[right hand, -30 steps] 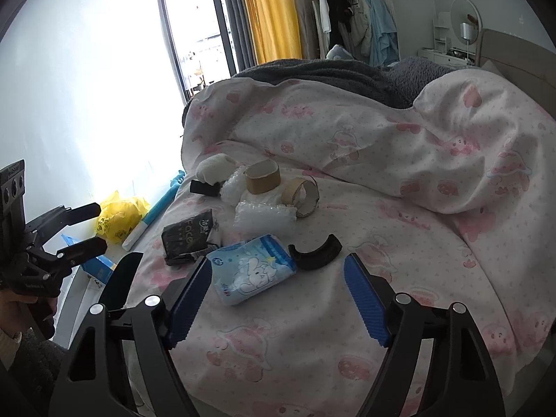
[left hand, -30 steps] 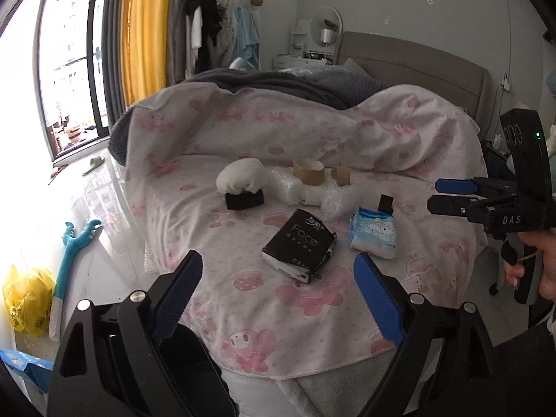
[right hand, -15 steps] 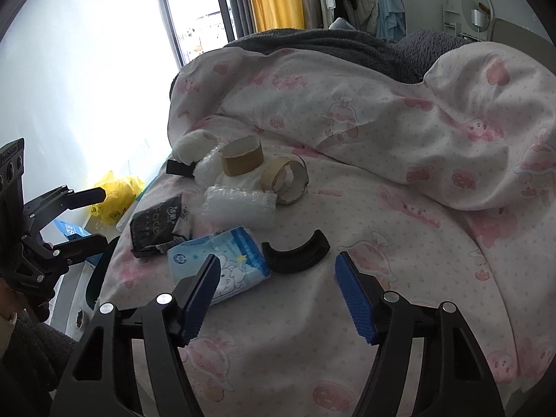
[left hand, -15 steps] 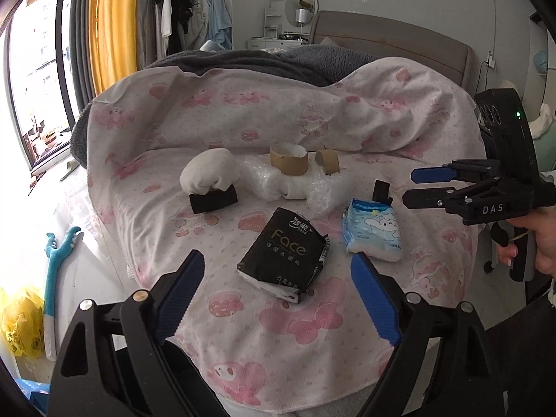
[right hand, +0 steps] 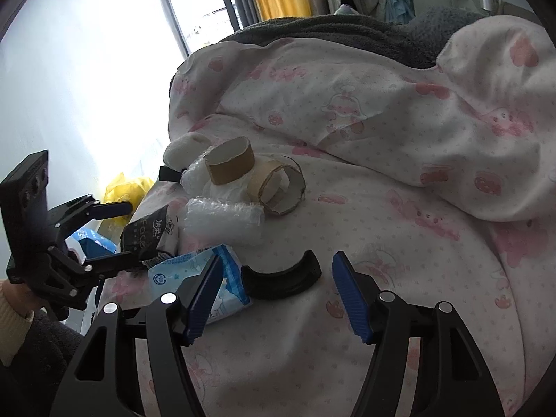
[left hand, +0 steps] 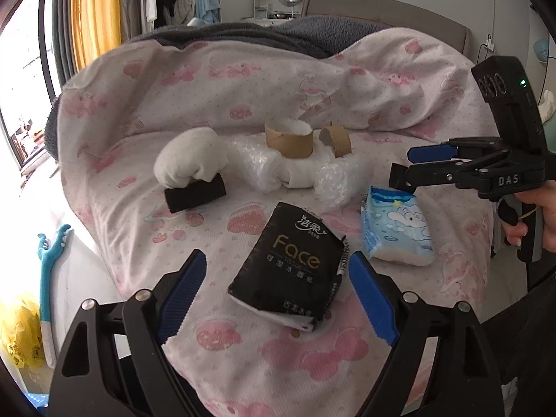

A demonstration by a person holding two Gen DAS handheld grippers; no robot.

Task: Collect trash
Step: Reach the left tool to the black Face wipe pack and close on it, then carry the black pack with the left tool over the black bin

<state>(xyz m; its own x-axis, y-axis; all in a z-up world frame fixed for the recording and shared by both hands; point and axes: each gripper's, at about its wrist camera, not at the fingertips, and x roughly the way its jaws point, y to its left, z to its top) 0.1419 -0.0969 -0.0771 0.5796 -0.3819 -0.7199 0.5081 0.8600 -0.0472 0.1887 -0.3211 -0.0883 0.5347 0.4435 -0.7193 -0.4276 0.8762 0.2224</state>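
Bed (left hand: pixel 243 358) under a pink-printed white cover, black tissue pack (left hand: pixel 290 267) near its front edge, blue-and-white tissue pack (left hand: pixel 396 229) just beside it, black curved piece (right hand: pixel 281 276), bubble wrap (left hand: pixel 257 163) carrying a cardboard ring (left hand: pixel 288 139), second ring (right hand: pixel 278 187), white bundle (left hand: pixel 191 160) atop black roll (left hand: pixel 194 194)

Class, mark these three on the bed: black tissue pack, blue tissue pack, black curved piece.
black tissue pack (left hand: pixel 290 267), left wrist view, printed front face.
blue tissue pack (left hand: pixel 396 229), left wrist view, cartoon panel.
black curved piece (right hand: pixel 283 278), right wrist view, middle of the arc.

Sunlit bedroom window (right hand: pixel 194 10), yellow curtain (left hand: pixel 93 17)
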